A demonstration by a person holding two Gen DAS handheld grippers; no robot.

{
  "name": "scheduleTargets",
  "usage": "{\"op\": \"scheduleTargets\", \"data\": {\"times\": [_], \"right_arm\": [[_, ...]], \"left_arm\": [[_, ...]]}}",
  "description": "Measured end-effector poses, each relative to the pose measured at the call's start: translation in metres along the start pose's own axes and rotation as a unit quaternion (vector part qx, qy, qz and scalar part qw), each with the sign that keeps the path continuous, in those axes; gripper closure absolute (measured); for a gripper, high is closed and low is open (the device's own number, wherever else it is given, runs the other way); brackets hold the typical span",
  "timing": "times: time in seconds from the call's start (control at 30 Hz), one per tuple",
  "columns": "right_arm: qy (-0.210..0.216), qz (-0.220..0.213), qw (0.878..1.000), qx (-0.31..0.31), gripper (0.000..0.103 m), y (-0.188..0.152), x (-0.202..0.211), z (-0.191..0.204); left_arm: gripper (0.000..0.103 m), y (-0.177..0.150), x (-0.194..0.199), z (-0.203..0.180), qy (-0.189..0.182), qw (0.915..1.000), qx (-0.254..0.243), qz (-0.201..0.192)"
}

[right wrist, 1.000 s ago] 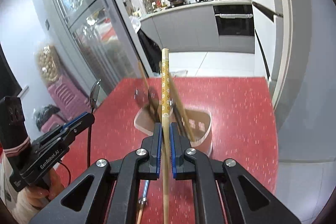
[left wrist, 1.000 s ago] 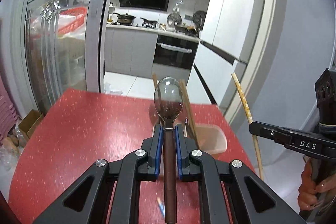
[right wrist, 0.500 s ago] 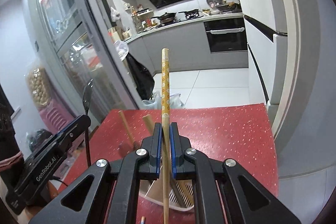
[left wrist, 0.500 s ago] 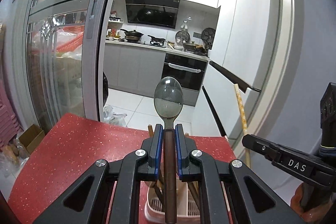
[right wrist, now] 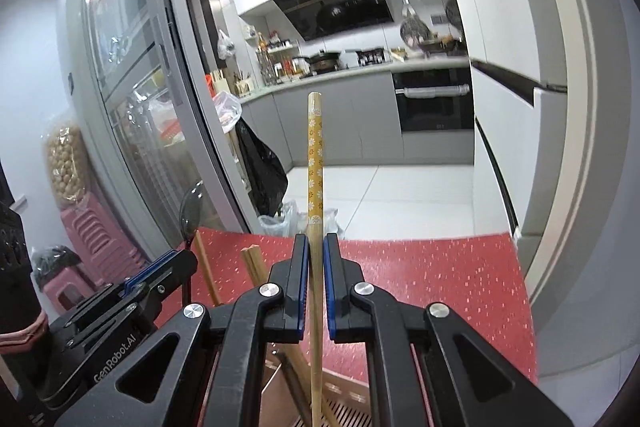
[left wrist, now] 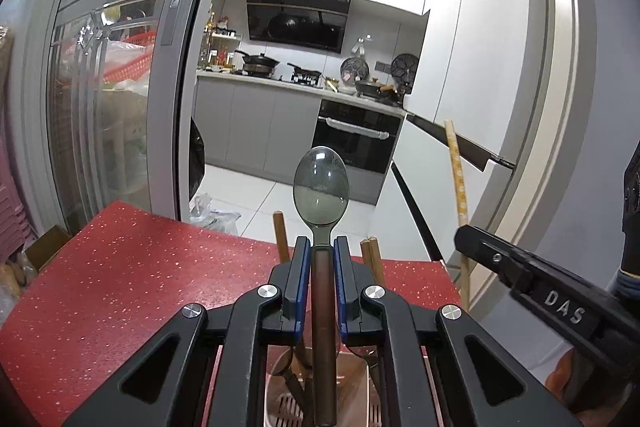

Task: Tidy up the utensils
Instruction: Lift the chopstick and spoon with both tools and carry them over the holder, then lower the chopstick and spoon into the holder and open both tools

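While the left gripper (left wrist: 322, 247) pinches a spoon (left wrist: 321, 187) between its blue pads, the spoon stands nearly upright, its dark brown handle running straight down between the black fingers and its smooth, oval, greyish bowl rising clear above them. Glossy reflections show on the bowl. Below the fingers, partly hidden, sits a beige plastic utensil holder (left wrist: 288, 407) with a slotted floor, resting on a red speckled table (left wrist: 120, 287); the lower end of the spoon handle hangs over its opening. Two square-cut wooden sticks (left wrist: 280, 235) lean out of the holder on either side of the gripper.

The right gripper (right wrist: 316, 247) is closed on a single long chopstick (right wrist: 315, 155): pale, round bamboo below, with a yellow upper part printed with small white flowers and a blunt flat end. The chopstick passes between the blue pads and its thin end reaches down toward the same holder (right wrist: 344, 403), whose ribbed base shows at the bottom of the right wrist view. Plain wooden chopsticks (right wrist: 254, 263) already lean in the holder, just left of the gripper.

Each gripper appears in the other's view: the left one (right wrist: 160, 267) at the left edge with the spoon seen edge-on, the right one (left wrist: 532, 283) at the right edge, marked with raised letters. Behind the table lie a white tiled floor (right wrist: 400, 195) and grey kitchen cabinets (left wrist: 256, 127)
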State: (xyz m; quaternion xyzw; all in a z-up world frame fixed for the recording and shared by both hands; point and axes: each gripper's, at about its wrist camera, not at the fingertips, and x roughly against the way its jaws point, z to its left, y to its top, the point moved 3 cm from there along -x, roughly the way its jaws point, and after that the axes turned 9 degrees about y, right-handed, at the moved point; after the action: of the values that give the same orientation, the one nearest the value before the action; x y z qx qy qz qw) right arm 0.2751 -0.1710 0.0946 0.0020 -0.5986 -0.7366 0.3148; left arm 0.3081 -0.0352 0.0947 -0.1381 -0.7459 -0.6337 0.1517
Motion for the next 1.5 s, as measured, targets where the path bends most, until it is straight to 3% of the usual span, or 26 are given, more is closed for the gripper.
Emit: {"op": "scheduleTargets", "data": {"times": [0.17, 0.4, 0.9, 1.23, 1.3, 1.37, 1.4, 1.5], "right_arm": [[-0.008, -0.019, 0.999, 0.027, 0.095, -0.013, -0.006, 0.001], [-0.020, -0.012, 0.998, 0.051, 0.095, -0.035, -0.015, -0.001], [-0.025, 0.029, 0.997, 0.070, 0.095, -0.073, -0.011, 0.001], [-0.006, 0.074, 0.997, 0.030, 0.094, -0.073, -0.020, -0.010], [0.000, 0.080, 0.997, 0.023, 0.089, -0.073, -0.021, -0.011], [0.007, 0.088, 0.996, 0.009, 0.064, -0.073, -0.021, -0.014], [0.007, 0.084, 0.996, 0.003, 0.059, -0.073, -0.019, -0.016], [0.008, 0.075, 0.997, -0.007, 0.056, -0.071, -0.011, -0.017]], "left_arm": [[0.066, -0.012, -0.002, -0.004, 0.002, 0.9998, -0.006, -0.018], [0.066, -0.031, -0.008, -0.005, 0.014, 0.9996, -0.020, -0.015], [0.066, -0.053, -0.004, -0.009, 0.041, 0.9969, -0.067, 0.007], [0.066, -0.055, -0.005, -0.005, 0.036, 0.9962, -0.068, 0.041], [0.066, -0.055, -0.005, -0.003, 0.033, 0.9965, -0.061, 0.047], [0.066, -0.054, -0.004, -0.001, 0.031, 0.9967, -0.054, 0.052], [0.066, -0.054, -0.003, 0.000, 0.031, 0.9968, -0.052, 0.053], [0.066, -0.053, -0.002, 0.000, 0.031, 0.9965, -0.056, 0.054]]}}
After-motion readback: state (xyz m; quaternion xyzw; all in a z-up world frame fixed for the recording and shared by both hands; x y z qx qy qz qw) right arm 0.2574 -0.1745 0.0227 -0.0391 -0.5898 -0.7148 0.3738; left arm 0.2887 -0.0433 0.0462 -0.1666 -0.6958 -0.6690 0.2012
